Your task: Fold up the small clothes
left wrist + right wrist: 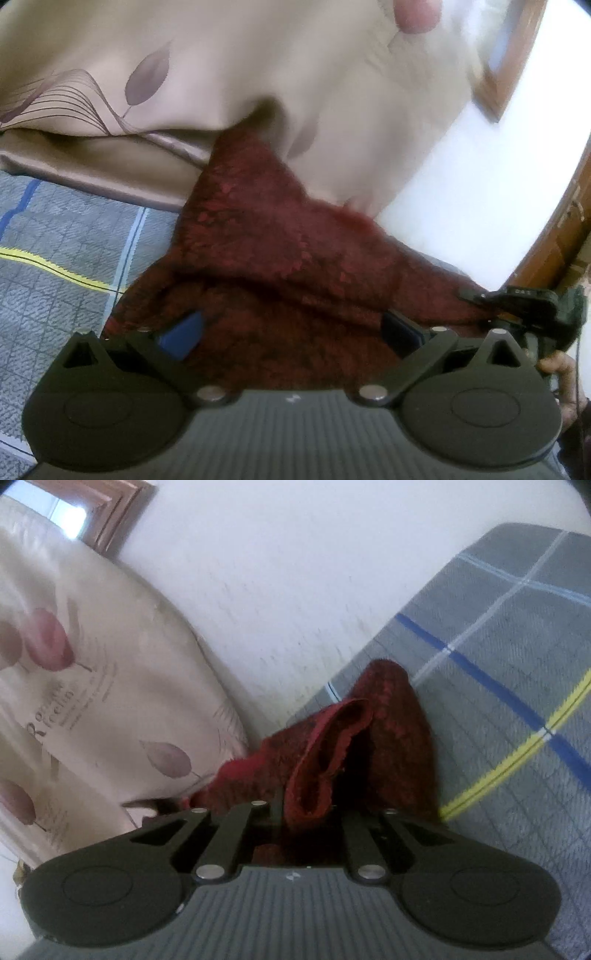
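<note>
Right gripper [310, 812]: jaws near together, pinching a bunched edge of the dark red garment [369, 746]. Left gripper [291, 328]: jaws spread wide, cloth lying between them, not gripped. The garment sits crumpled on the grey checked bedcover [498, 664], against a beige leaf-print pillow [221, 74]. To fold well, likely draw the held edge taut, lay the cloth flat clear of the pillow, then have the left gripper take the opposite edge.
</note>
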The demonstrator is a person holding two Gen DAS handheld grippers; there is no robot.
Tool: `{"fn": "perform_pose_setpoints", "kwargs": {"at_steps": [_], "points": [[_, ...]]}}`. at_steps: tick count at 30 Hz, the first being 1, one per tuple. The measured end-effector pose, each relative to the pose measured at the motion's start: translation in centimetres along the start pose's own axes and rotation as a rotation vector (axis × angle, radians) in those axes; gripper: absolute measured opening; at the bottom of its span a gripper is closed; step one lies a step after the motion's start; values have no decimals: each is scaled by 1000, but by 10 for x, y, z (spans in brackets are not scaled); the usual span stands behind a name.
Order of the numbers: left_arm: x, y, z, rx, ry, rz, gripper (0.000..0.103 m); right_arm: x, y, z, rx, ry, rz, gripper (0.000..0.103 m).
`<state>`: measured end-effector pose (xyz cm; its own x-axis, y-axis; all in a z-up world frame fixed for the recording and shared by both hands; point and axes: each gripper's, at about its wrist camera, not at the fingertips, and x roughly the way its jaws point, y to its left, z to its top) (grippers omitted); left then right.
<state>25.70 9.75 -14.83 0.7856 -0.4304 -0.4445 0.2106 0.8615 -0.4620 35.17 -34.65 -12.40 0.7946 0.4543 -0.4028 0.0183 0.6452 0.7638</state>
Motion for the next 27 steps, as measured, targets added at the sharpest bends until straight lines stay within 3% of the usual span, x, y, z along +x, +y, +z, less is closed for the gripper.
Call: {"fn": "perform_pose_setpoints", "kwargs": {"at_steps": [2, 3, 5, 6, 7, 11, 13, 15, 17, 18, 20, 22, 25, 27], "points": [[-7, -1, 4, -9, -12, -43, 103, -1, -1, 0, 15, 3, 1, 19], [-13, -3, 6, -15, -26, -70, 103, -1, -1, 5, 24, 4, 14, 26], [-22, -13, 14, -15, -51, -125, 103, -9, 0, 7, 45, -14, 28, 52], [-25, -20, 21, 1, -61, -150, 103, -14, 1, 9, 51, -32, 31, 74], [-24, -28, 31, 24, -68, -167, 103, -21, 1, 12, 51, -54, 34, 84], [7, -43, 65, 90, -54, -199, 103, -29, 1, 23, 29, -104, 40, 77], [31, -44, 79, 109, -33, -196, 103, -19, 3, 27, -10, -71, -13, 40], [61, -44, 91, 118, 0, -212, 103, -5, 2, 29, -30, 0, -52, 22], [89, -41, 97, 121, 28, -202, 103, 2, 3, 26, -61, 9, -84, 19], [101, -39, 99, 129, 34, -154, 103, 3, 3, 24, -77, 1, -82, 18], [122, -25, 101, 142, 21, 15, 103, 2, 3, 20, -101, -16, -61, 18], [126, -6, 99, 125, -24, 87, 103, 5, 3, 17, -142, -14, -74, 18], [124, 27, 91, 47, -70, 167, 103, 7, -3, 16, -156, -12, -70, 17], [119, 51, 92, -113, -100, 177, 103, 11, -5, 16, -159, 1, -99, 12]]}}
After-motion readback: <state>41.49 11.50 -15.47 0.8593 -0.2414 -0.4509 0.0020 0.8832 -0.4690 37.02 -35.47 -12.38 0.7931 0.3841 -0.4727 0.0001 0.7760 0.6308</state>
